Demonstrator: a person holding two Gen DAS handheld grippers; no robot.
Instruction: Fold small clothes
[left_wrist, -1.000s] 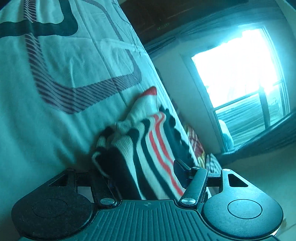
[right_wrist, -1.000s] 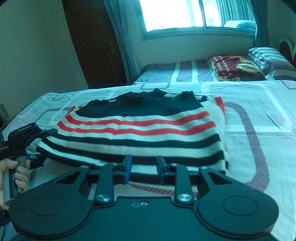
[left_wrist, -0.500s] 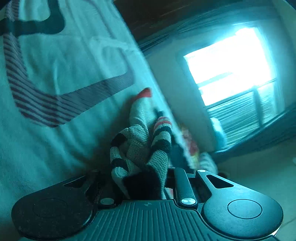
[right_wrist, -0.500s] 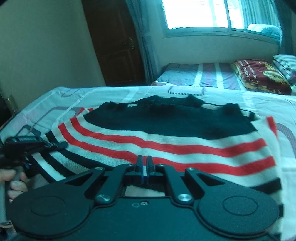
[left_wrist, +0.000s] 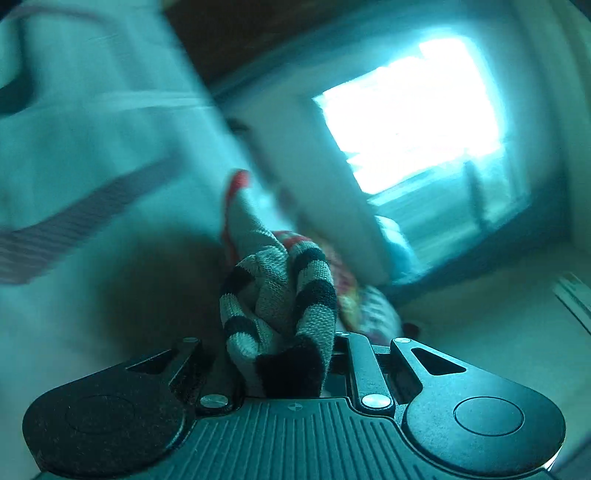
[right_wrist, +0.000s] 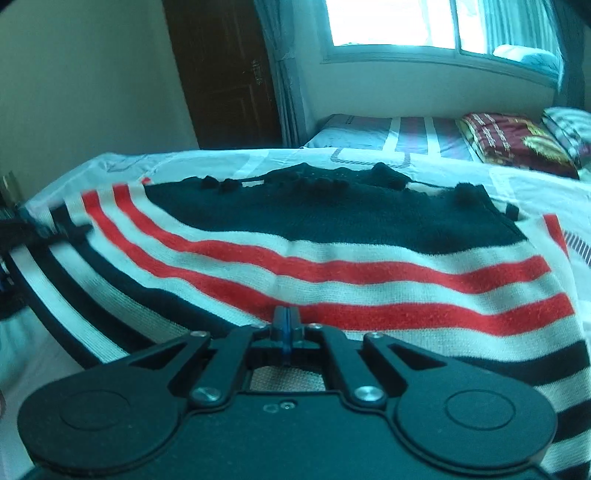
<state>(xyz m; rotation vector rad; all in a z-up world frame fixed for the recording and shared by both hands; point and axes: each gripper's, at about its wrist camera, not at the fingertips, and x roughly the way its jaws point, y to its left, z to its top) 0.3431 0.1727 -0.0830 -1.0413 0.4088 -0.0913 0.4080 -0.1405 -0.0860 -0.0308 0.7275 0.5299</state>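
A striped knit sweater (right_wrist: 332, 258), black, white and red, lies spread on the bed (right_wrist: 535, 184). My right gripper (right_wrist: 285, 332) is shut on the sweater's near edge, the jaws pressed together on the cloth. My left gripper (left_wrist: 284, 354) is shut on a bunched corner of the sweater (left_wrist: 280, 295), which rises in a fold between the fingers; the left wrist view is blurred. The left gripper also shows at the far left of the right wrist view (right_wrist: 33, 236), at the sweater's left edge.
The bed sheet (left_wrist: 92, 184) is white with dark curved stripe patterns. A second bed (right_wrist: 388, 133) with a red blanket (right_wrist: 517, 144) stands behind, under a bright window (right_wrist: 424, 22). A dark wooden door (right_wrist: 225, 74) is at the back left.
Both grippers closed on the sweater's edge. The left gripper lifted its bunched corner and swung. The right gripper moved forward over the sweater with its edge pinched.
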